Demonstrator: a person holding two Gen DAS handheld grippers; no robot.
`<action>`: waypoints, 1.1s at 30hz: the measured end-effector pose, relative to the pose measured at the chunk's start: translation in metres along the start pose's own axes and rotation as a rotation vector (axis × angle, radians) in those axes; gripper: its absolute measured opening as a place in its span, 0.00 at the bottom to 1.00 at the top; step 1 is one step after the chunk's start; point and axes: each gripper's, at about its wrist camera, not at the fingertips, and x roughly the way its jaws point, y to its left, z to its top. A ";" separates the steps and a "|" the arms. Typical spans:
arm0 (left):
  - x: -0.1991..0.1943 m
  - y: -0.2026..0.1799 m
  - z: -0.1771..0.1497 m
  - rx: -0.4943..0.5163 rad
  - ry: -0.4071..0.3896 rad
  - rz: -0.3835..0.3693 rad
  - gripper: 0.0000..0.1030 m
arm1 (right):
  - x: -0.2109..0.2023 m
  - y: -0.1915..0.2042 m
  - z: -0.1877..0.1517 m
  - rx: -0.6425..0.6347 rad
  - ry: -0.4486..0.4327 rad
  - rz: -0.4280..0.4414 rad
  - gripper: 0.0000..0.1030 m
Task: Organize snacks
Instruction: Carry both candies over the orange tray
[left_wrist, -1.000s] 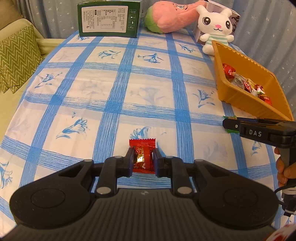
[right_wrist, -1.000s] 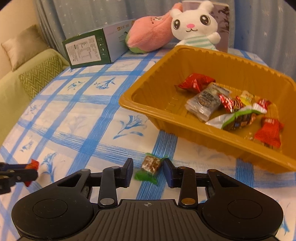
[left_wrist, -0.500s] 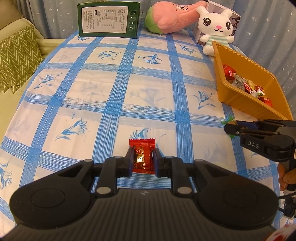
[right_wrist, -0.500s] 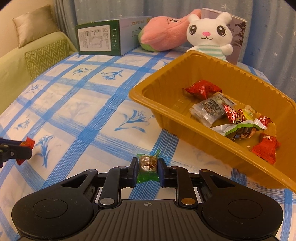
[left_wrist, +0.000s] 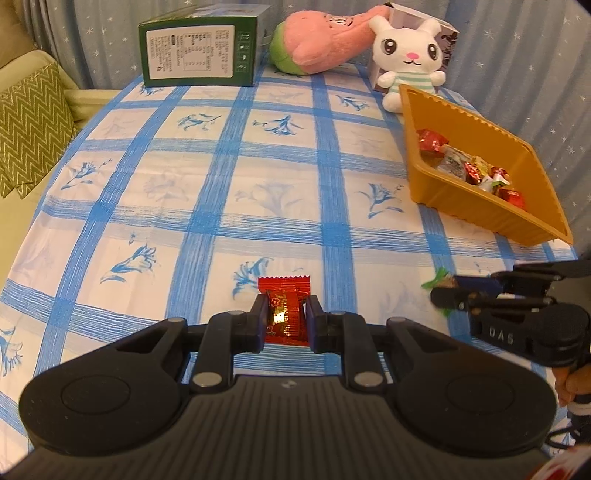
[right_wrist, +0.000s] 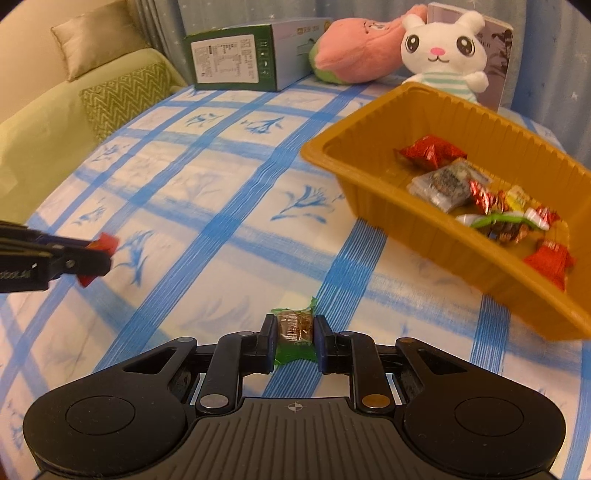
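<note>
Blue-checked floral tablecloth (left_wrist: 207, 206), star-print curtains behind. Left gripper (left_wrist: 285, 320) clamps a red foil-wrapped candy (left_wrist: 284, 314), long axis pointing away along the fingers. Right gripper (right_wrist: 295, 334) has just closed on a green-wrapped brown candy (right_wrist: 294, 326) near the mustard plastic tray (right_wrist: 461, 254).

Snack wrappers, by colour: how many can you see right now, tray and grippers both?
Red: 5, one in the left gripper, four in the orange tray
Green: 2, one in the right gripper, one in the tray
Clear or silver: 1, in the tray
Yellow: 1, in the tray
Total: 9, though the pile in the tray overlaps, so some may be hidden.
</note>
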 end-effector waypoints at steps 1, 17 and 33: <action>-0.001 -0.002 0.000 0.005 -0.002 -0.003 0.18 | -0.002 0.000 -0.003 0.005 0.004 0.009 0.20; -0.031 -0.063 0.003 0.112 -0.053 -0.101 0.18 | -0.076 -0.029 -0.046 0.159 -0.036 0.052 0.20; -0.040 -0.128 0.043 0.233 -0.137 -0.188 0.18 | -0.151 -0.092 -0.047 0.297 -0.184 -0.053 0.20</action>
